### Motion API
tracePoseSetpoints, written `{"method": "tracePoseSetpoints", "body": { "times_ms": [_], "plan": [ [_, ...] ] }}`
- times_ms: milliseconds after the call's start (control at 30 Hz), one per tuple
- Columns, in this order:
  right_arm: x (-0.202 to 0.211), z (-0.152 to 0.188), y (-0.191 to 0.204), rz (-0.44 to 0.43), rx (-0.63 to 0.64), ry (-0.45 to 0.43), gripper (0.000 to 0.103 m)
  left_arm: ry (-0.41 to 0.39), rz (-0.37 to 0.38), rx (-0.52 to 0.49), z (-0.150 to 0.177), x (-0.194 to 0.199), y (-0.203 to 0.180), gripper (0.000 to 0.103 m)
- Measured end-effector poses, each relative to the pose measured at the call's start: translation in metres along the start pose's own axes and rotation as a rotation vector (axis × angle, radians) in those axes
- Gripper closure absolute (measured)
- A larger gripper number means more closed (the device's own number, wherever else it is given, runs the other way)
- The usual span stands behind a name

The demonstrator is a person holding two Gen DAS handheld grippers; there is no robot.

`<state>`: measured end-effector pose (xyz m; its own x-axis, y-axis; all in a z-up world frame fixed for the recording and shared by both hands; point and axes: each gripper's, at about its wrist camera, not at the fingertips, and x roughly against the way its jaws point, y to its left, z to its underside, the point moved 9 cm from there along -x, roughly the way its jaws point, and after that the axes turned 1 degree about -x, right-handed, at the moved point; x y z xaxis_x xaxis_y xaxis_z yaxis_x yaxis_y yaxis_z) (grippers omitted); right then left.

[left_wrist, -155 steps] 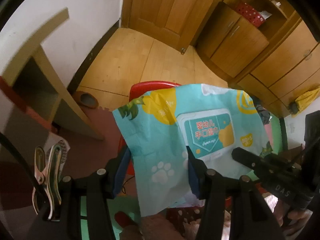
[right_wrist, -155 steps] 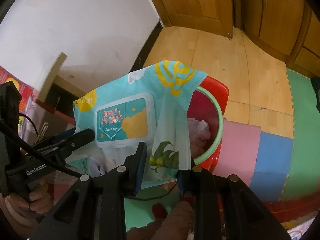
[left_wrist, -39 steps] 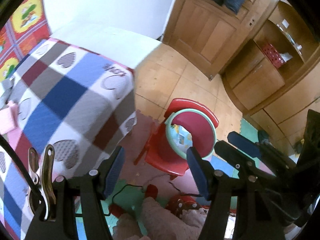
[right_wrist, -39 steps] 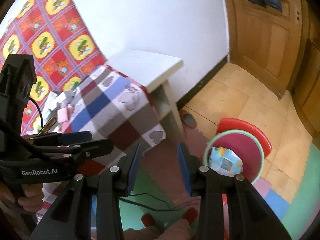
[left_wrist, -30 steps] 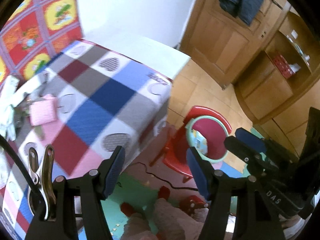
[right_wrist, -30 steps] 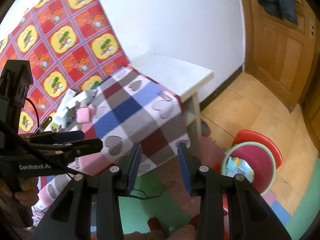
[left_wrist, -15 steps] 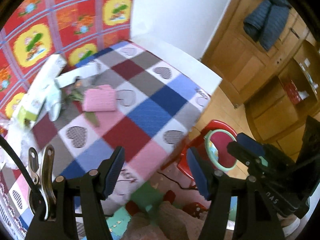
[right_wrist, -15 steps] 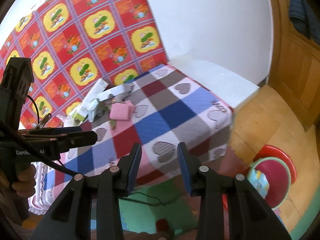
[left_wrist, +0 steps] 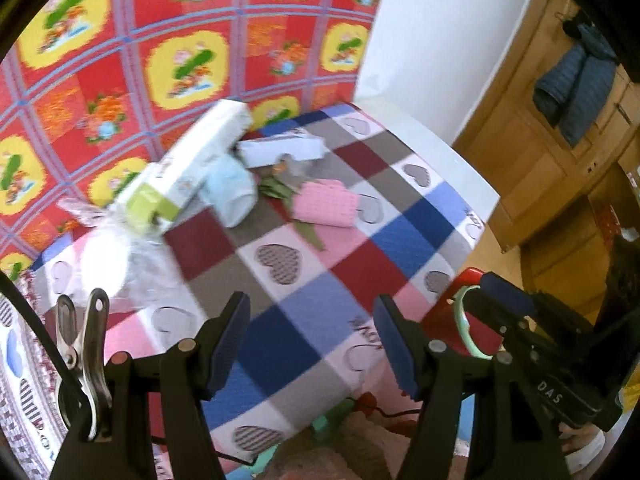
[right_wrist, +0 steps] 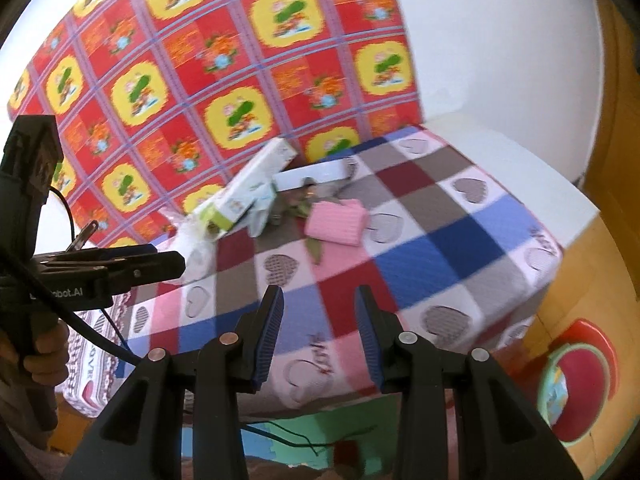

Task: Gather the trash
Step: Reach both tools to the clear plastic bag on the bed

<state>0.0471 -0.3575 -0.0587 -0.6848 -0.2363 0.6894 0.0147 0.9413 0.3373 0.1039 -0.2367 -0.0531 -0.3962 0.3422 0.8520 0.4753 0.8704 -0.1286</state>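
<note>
1. Left gripper hovering over the checked heart-print tablecloth, jaws standing apart, nothing between the pads.
2. Right gripper likewise hanging above the cloth's near edge, jaws parted more narrowly, gripping nothing.
3. Trash lying clustered at the cloth's far side, toward 11 o'clock in both views, against the red-and-yellow patterned wall covering.
4. Long white-and-green box resting tilted, long axis running from 7 to 1 o'clock, green end pointing toward 7.
5. Smaller white box lying just beyond it, long axis running roughly 9 to 3.
6. Pale blue wad touching the long box; pink cloth square lying at its 3 o'clock; crumpled clear plastic at 7.
7. Red bin with green rim sitting on the floor at 4 o'clock, well apart from the cloth, a printed wrapper showing inside.
</note>
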Motion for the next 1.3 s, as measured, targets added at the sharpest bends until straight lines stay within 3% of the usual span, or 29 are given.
{"method": "tracePoseSetpoints", "body": {
  "times_ms": [300, 567, 767, 1100, 1300],
  "plan": [
    [-0.042, -0.008, 0.061, -0.092, 0.088, 0.069, 0.065, -0.027, -0.122, 0.12, 0.01, 0.025, 0.079, 0.035],
    [-0.093, -0.02, 0.1, -0.169, 0.171, 0.139, 0.065, -0.023, -0.233, 0.273, 0.023, 0.021, 0.154, 0.035],
    [-0.145, -0.021, 0.12, -0.21, 0.22, 0.225, 0.065, -0.009, -0.302, 0.386, 0.03, 0.005, 0.205, 0.035],
    [-0.225, -0.024, 0.154, -0.248, 0.328, 0.337, 0.065, -0.006, -0.314, 0.542, 0.021, -0.041, 0.26, 0.035],
    [-0.269, -0.021, 0.172, -0.263, 0.367, 0.398, 0.064, 0.023, -0.348, 0.581, 0.017, -0.073, 0.288, 0.035]
  ]
}}
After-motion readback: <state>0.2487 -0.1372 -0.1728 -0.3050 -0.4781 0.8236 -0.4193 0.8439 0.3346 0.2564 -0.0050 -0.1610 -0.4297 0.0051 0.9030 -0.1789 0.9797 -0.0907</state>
